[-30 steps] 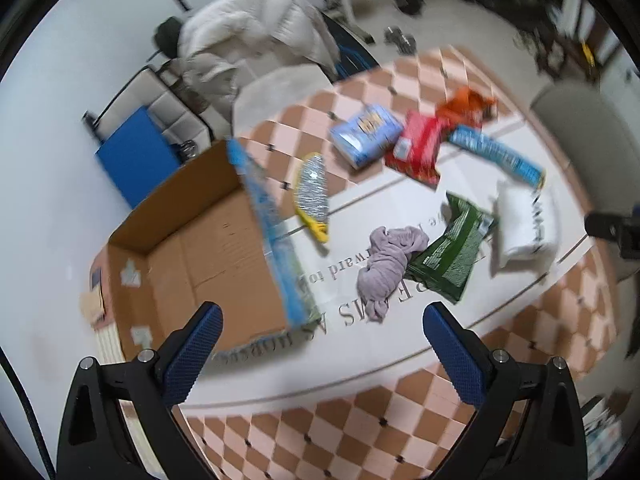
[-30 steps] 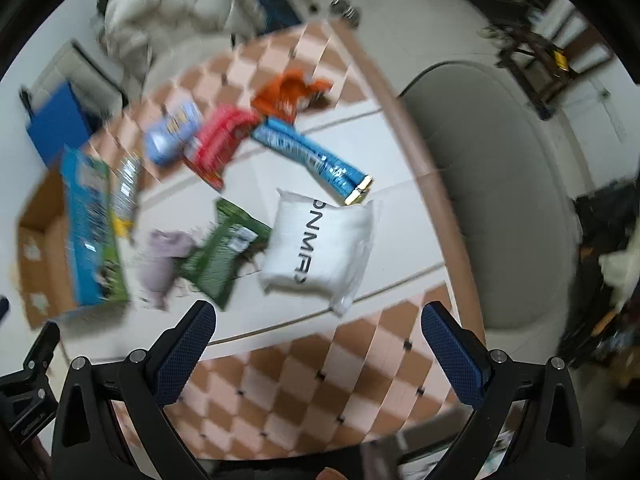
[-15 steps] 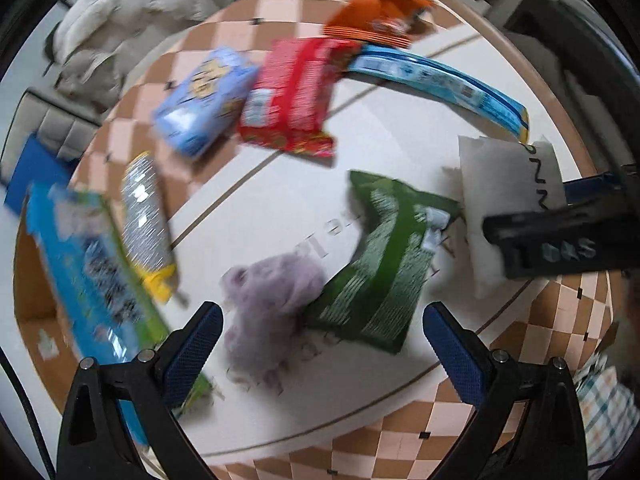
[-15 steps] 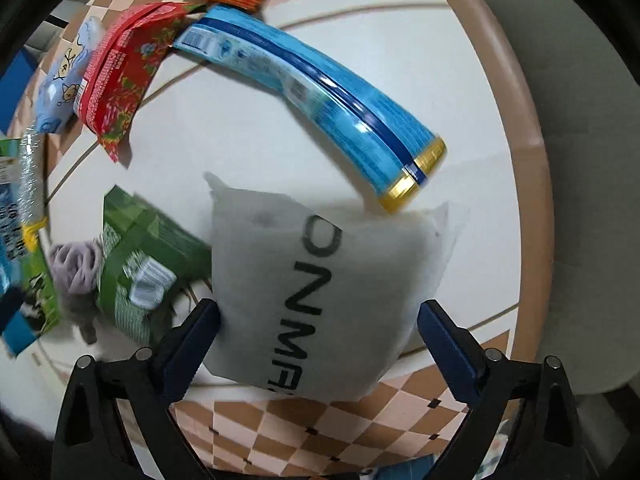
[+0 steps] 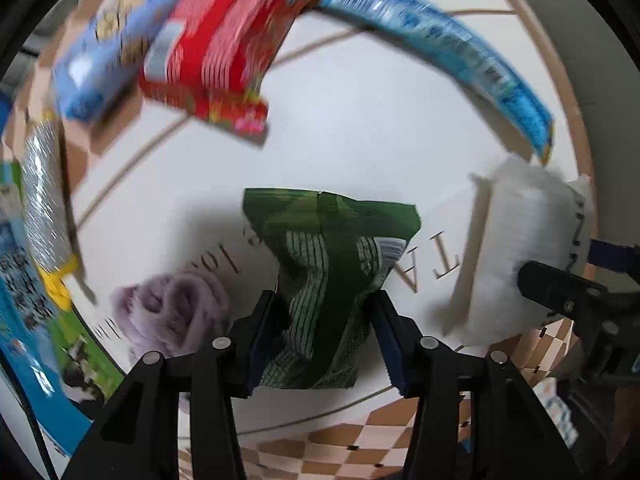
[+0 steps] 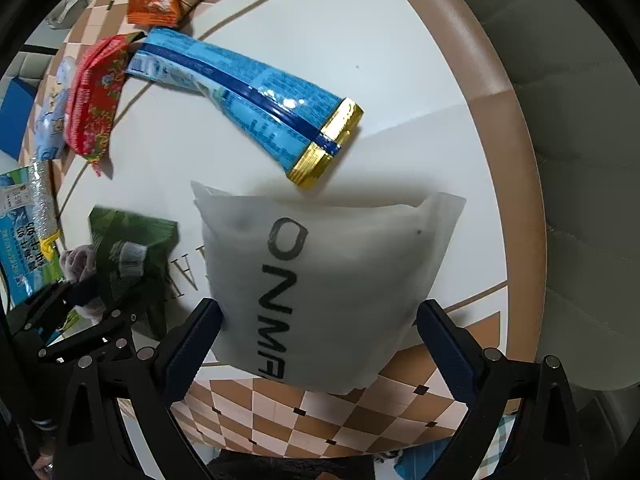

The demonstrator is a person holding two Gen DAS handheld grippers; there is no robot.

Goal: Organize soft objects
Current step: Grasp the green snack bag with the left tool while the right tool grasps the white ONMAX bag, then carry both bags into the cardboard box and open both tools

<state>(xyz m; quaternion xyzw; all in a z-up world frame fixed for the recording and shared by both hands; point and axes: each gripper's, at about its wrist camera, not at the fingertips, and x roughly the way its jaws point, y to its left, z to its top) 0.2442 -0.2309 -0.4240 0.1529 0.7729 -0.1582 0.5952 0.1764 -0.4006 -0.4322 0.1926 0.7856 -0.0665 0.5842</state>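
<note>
Gripping two soft packs on the round table.
White pouch lies near the table's edge, between the wide-set jaws of the right gripper; the left pad touches its side, and contact on the right cannot be confirmed. Left gripper jaws have just been closing and now pinch the green bag, narrow. Purple cloth lies just beside that bag.
</note>
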